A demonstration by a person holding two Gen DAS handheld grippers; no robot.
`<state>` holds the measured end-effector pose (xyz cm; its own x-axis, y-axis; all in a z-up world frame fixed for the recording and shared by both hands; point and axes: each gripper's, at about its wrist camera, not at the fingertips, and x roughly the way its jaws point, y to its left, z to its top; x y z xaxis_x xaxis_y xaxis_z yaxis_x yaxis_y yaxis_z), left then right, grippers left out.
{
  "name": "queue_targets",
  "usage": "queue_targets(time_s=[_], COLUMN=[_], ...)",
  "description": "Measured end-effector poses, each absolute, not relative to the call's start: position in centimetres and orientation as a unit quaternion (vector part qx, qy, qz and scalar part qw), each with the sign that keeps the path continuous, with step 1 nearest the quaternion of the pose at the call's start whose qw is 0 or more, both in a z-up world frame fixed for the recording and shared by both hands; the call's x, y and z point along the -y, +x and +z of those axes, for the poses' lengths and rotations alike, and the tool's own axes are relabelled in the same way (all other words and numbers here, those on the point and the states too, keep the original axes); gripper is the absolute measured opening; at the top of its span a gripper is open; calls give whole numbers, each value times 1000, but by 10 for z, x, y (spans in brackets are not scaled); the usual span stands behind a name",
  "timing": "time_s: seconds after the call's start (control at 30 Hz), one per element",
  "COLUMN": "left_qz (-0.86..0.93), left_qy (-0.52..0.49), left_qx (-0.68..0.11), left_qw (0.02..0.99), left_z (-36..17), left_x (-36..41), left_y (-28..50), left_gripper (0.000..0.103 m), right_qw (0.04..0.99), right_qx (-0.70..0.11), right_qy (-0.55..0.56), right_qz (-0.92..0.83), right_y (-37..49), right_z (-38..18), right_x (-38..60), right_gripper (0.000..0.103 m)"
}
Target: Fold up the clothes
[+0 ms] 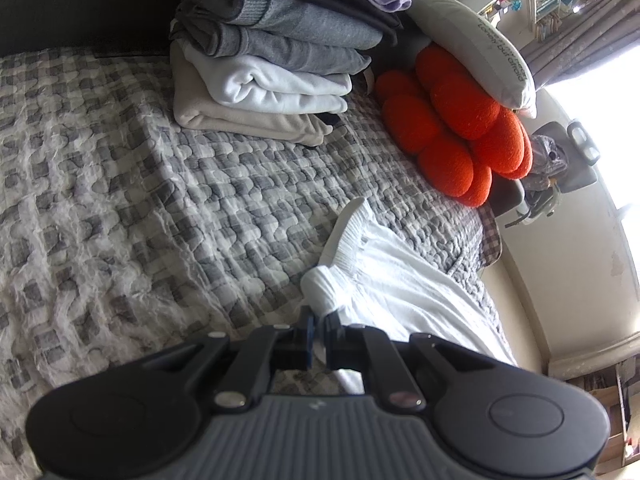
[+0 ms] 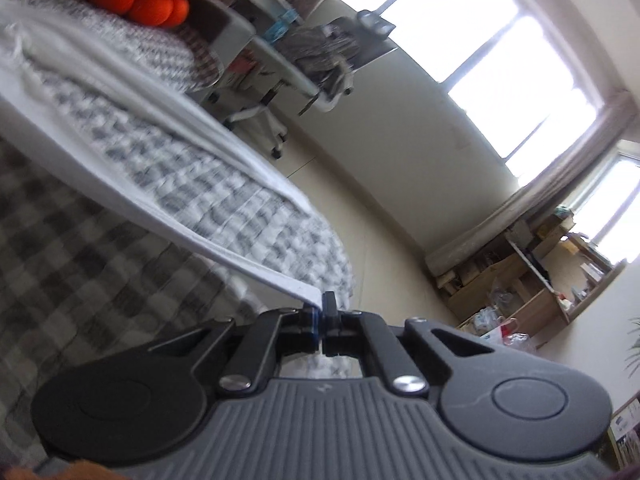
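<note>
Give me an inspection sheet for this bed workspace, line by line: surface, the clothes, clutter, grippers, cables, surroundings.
Surface: bed with a grey checked quilt, wrinkled.
Job's things: white garment stretched between both grippers, its gathered waistband end at the left one; folded stack at the head of the bed.
Clutter: orange cushion and a grey pillow leaning on it, beside the stack.
Grippers: left gripper shut on the garment's waistband end; right gripper shut on the other end's edge.
Cables: nothing seen.
Surroundings: bright window, curtain, wheeled chair by the bed, crowded wooden shelf against the wall.
</note>
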<state>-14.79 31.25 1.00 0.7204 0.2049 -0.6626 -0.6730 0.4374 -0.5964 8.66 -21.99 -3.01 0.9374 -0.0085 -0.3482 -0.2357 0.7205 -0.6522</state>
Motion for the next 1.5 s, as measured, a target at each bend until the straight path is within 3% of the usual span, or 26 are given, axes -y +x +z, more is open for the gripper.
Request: queue_targets(time_s=[0.63,1.17,1.5], left_qz=[274,293,332], left_qy=[-467,-495,-484], left_qx=[-221,-237,-239], left_qw=[811,783,774], left_z=[18,11,35], left_x=[-309,-315,-330], left_y=[-157,-148,-103], left_gripper=[5,5,5], right_qw=[963,969,960], right_qx=[-81,-121,-122], right_qy=[-255,-203,-231], right_qz=[40,70,98], right_y=[73,91,154], right_z=[9,20,34], right_x=[228,223,197], right_gripper=[0,0,0])
